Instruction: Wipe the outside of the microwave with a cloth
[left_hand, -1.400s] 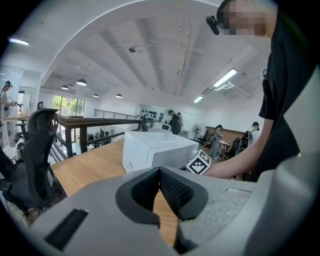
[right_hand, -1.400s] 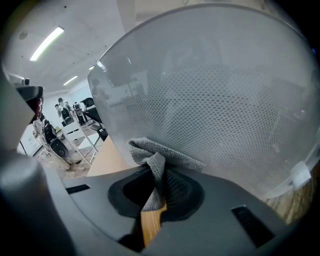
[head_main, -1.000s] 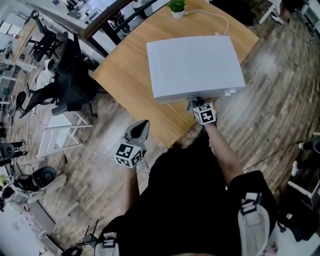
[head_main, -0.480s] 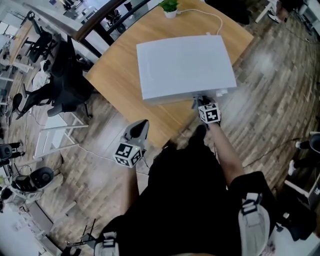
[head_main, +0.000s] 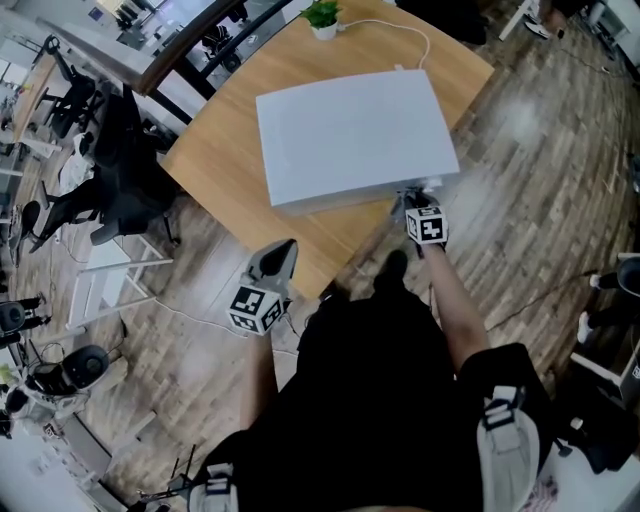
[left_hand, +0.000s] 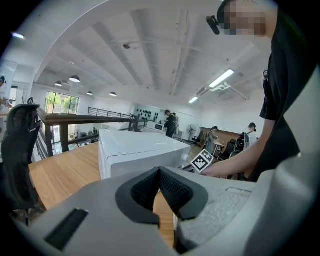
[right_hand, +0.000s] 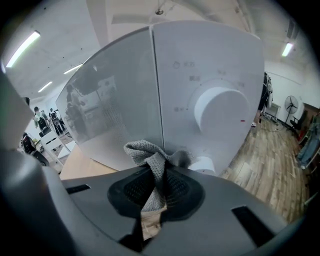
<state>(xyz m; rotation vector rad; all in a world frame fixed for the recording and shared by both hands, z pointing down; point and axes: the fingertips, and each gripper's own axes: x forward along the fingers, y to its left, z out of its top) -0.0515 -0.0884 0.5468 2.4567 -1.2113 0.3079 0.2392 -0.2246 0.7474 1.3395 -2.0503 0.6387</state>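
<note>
The white microwave (head_main: 350, 135) sits on a wooden table (head_main: 225, 135); its front faces me. In the right gripper view its glass door (right_hand: 112, 120) and control panel with a round knob (right_hand: 220, 107) fill the frame. My right gripper (head_main: 412, 203) is shut on a grey knitted cloth (right_hand: 152, 165), whose bunched end touches the lower front by the door seam. My left gripper (head_main: 278, 262) hangs off the table's near-left edge, shut and empty; from it the microwave (left_hand: 135, 150) shows beyond the jaws.
A small potted plant (head_main: 322, 17) stands at the table's far edge, a white cable (head_main: 420, 40) running from it to the microwave. Black office chairs (head_main: 110, 170) and a white rack (head_main: 110, 265) stand left of the table. Wood floor lies all round.
My right gripper with the cloth has slid rightward along the microwave's front toward its right corner. The left gripper has stayed where it was.
</note>
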